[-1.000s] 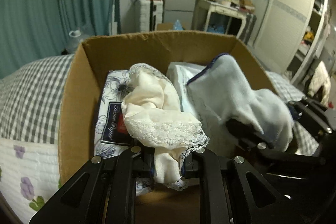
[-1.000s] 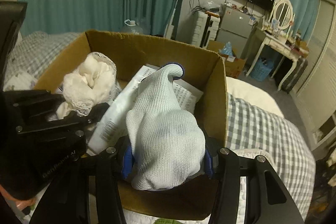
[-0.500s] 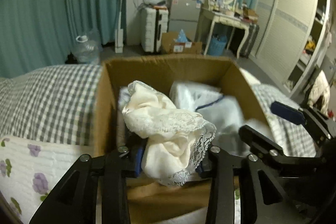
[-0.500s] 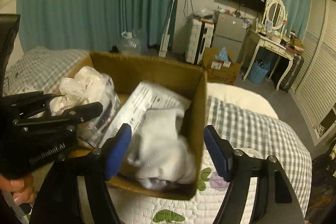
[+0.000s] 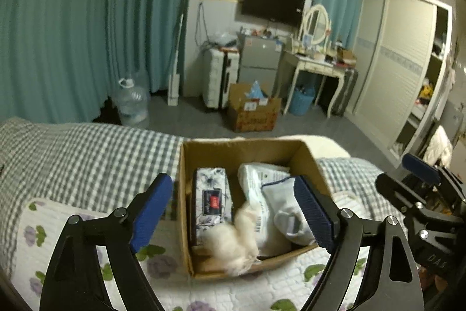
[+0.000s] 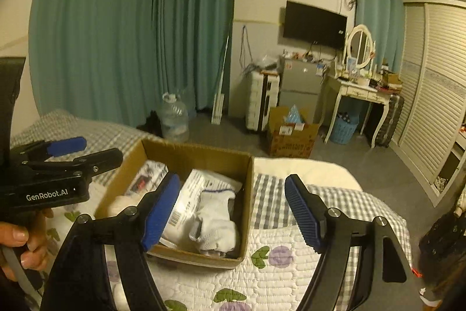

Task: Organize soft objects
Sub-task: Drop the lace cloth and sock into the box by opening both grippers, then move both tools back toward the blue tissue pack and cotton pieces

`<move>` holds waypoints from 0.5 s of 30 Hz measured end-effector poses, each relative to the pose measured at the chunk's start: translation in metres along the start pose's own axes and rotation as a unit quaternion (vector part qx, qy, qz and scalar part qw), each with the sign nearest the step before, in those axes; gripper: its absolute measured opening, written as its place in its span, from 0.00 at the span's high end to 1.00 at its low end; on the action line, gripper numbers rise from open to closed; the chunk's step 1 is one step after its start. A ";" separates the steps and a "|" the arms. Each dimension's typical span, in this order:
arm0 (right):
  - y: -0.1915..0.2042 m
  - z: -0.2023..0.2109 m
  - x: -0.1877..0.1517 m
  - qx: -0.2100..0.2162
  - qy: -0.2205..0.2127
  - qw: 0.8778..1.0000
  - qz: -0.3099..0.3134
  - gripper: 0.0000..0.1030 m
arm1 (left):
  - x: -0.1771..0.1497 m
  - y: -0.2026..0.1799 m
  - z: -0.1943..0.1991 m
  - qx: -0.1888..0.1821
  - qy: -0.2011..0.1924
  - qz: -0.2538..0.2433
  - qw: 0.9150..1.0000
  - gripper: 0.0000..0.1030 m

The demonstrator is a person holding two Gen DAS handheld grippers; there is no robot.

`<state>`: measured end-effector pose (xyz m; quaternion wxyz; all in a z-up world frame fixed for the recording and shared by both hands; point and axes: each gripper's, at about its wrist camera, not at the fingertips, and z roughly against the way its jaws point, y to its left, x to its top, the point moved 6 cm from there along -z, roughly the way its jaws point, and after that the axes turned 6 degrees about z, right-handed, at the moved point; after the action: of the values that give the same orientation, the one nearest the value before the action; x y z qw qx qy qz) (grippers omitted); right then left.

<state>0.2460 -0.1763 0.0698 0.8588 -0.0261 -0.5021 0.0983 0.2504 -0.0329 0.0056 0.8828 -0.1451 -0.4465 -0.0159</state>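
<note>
An open cardboard box [image 5: 186,212] [image 6: 246,194] stands on the bed. In it lie a cream lace garment [image 5: 233,241] [image 6: 119,204], blurred at the front, and a pale grey-white glove with a blue edge [image 5: 284,209] [image 6: 214,219]. My left gripper [image 5: 231,213] is open and empty, raised above the box; it also shows at the left of the right wrist view [image 6: 87,150]. My right gripper [image 6: 231,213] is open and empty above the box's right side; it shows at the right of the left wrist view [image 5: 407,174].
The box also holds a floral tissue pack [image 5: 211,200] and a white plastic packet [image 5: 259,179] [image 6: 189,194]. The bed has a grey checked sheet [image 5: 87,153] and a flowered quilt [image 6: 276,267]. Beyond are a water jug [image 5: 131,104], another carton [image 5: 253,112] and a dressing table [image 5: 317,69].
Both grippers opened and rose back from the box. The lace garment dropped from the left gripper into the box, and the glove dropped from the right gripper into it.
</note>
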 end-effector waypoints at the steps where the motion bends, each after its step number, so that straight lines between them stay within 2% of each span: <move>1: -0.002 0.008 0.001 -0.001 -0.006 1.000 -0.001 0.22 | 0.003 -0.001 0.008 0.000 -0.006 0.002 1.000 0.16; 8: -0.003 0.065 0.014 -0.007 -0.044 0.999 -0.013 0.16 | 0.015 -0.003 0.069 0.003 -0.055 0.000 0.998 0.15; 10: -0.003 0.083 0.016 -0.008 -0.056 0.998 -0.018 0.09 | 0.018 -0.006 0.090 0.005 -0.072 -0.003 0.997 0.09; 15: -0.002 0.125 0.024 -0.016 -0.075 0.997 -0.018 0.07 | 0.023 -0.006 0.133 -0.001 -0.103 0.000 0.995 0.06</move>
<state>0.1492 -0.1808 0.1523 0.8199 -0.0230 -0.5669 0.0766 0.1592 -0.0004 0.0994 0.8320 -0.1465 -0.5350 -0.0013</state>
